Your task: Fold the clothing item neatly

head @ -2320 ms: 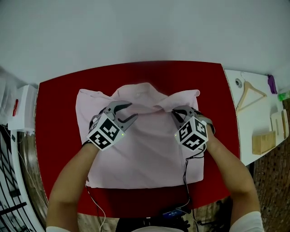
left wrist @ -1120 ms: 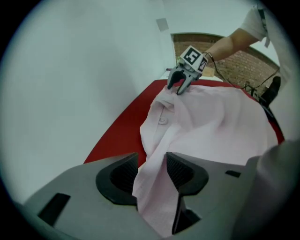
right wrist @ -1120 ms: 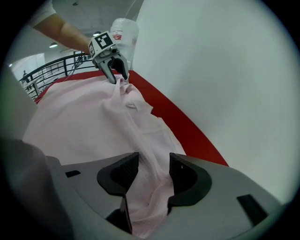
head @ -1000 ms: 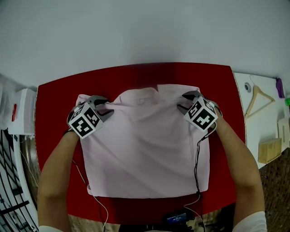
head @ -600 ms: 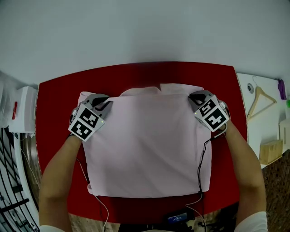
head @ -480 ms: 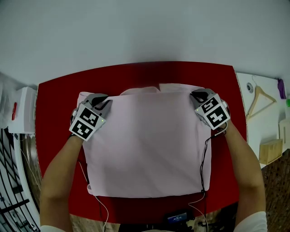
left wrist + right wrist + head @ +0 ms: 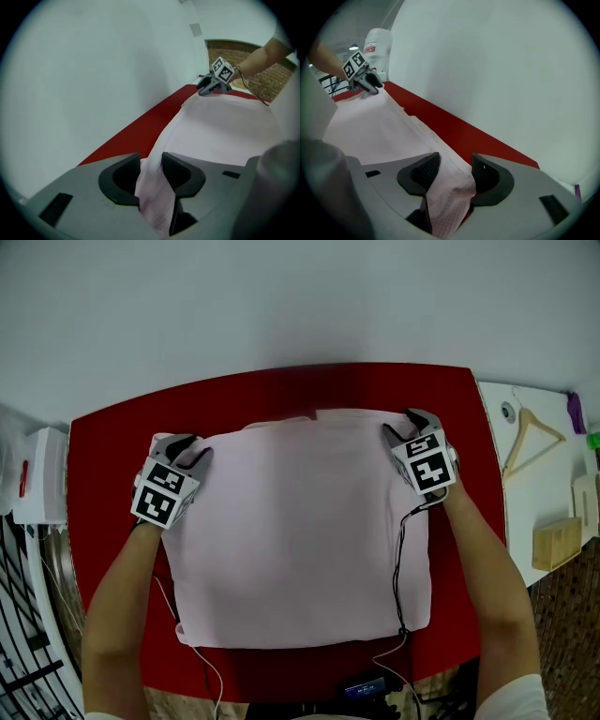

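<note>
On the red table (image 7: 112, 451) by a pale wall (image 7: 281, 306) lies a shirt (image 7: 300, 531). The left gripper (image 7: 187, 446) at ten o'clock and the right gripper (image 7: 401, 425) at two have just opened, with cloth loose between their jaws.

A bench (image 7: 122, 446) with a dark red top stands in front of me, before a plain pale wall (image 7: 300, 296) that is lit evenly, without strong shadows. On my right, a white side table (image 7: 521, 507) carries a wooden hanger (image 7: 525, 420) and a wooden block (image 7: 555, 542). On my left I see a white box (image 7: 37, 474). Further to the right, some brown brick wall (image 7: 234, 54) shows.
</note>
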A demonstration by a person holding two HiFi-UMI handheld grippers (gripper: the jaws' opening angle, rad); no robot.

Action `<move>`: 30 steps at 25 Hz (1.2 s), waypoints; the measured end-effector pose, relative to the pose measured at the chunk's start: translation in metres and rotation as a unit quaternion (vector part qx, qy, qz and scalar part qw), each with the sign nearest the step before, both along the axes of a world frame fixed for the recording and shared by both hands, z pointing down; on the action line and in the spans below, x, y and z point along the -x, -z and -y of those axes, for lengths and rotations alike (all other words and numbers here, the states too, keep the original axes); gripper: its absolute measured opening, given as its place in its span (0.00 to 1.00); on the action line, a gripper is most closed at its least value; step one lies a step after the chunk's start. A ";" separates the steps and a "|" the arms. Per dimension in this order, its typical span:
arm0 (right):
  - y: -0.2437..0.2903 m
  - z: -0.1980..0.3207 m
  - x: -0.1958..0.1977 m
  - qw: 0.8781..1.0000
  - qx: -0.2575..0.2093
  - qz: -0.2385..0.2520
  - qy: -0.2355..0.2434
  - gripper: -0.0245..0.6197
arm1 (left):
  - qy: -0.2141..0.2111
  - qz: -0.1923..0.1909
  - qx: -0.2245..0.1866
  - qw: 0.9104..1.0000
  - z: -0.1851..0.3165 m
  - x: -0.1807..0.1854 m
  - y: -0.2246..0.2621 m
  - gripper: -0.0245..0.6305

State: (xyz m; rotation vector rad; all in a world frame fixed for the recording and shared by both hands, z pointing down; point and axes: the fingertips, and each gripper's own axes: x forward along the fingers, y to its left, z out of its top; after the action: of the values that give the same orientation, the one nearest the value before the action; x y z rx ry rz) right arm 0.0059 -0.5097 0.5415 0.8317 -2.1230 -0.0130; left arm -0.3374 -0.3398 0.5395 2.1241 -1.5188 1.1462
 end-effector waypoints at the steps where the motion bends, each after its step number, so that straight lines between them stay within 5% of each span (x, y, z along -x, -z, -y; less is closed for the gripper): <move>1: 0.004 0.001 -0.006 1.000 -0.003 0.008 -0.008 0.35 | 0.005 0.000 -0.002 1.000 -0.003 0.003 0.002 0.23; 6: 0.025 0.010 -0.034 0.997 -0.023 0.045 -0.051 0.35 | 0.015 -0.005 -0.022 1.000 -0.017 0.011 0.016 0.23; 10: 0.035 0.002 -0.049 0.993 0.009 0.084 -0.081 0.34 | 0.020 -0.022 -0.037 0.999 -0.029 0.008 0.029 0.23; 11: 0.036 -0.005 -0.050 0.993 0.017 0.088 -0.080 0.32 | 0.017 -0.027 -0.039 0.999 -0.033 0.005 0.032 0.23; 13: 0.033 -0.023 -0.051 0.994 0.028 0.082 -0.073 0.08 | 0.010 -0.040 -0.043 0.998 -0.042 -0.006 0.036 0.23; 15: 0.021 -0.040 -0.051 0.994 0.046 0.072 -0.067 0.08 | 0.002 -0.057 -0.044 0.997 -0.053 -0.020 0.039 0.23; 20: -0.005 -0.054 -0.047 0.991 0.082 0.065 -0.087 0.09 | 0.006 -0.093 -0.009 0.996 -0.086 -0.044 0.029 0.23; 23: -0.008 -0.054 -0.047 0.990 0.082 0.060 -0.098 0.24 | 0.029 -0.108 0.015 0.994 -0.102 -0.043 0.023 0.23; 26: -0.013 -0.054 -0.051 0.988 0.085 0.049 -0.116 0.25 | 0.053 -0.114 0.031 0.992 -0.117 -0.037 0.018 0.23; 28: -0.018 -0.055 -0.056 0.986 0.095 0.046 -0.132 0.22 | 0.066 -0.113 0.050 0.990 -0.126 -0.035 0.010 0.23; 29: -0.017 -0.054 -0.057 0.985 0.096 0.048 -0.138 0.09 | 0.071 -0.111 0.060 0.990 -0.130 -0.034 0.004 0.23; 30: -0.014 -0.052 -0.059 0.984 0.095 0.053 -0.142 0.08 | 0.075 -0.108 0.070 0.989 -0.134 -0.032 -0.002 0.22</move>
State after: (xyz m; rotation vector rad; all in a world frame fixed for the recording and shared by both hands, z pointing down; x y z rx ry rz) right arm 0.0647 -0.4581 0.5552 1.0303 -2.0459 0.3846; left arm -0.3053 -0.2059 0.5417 1.9341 -1.4291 0.9113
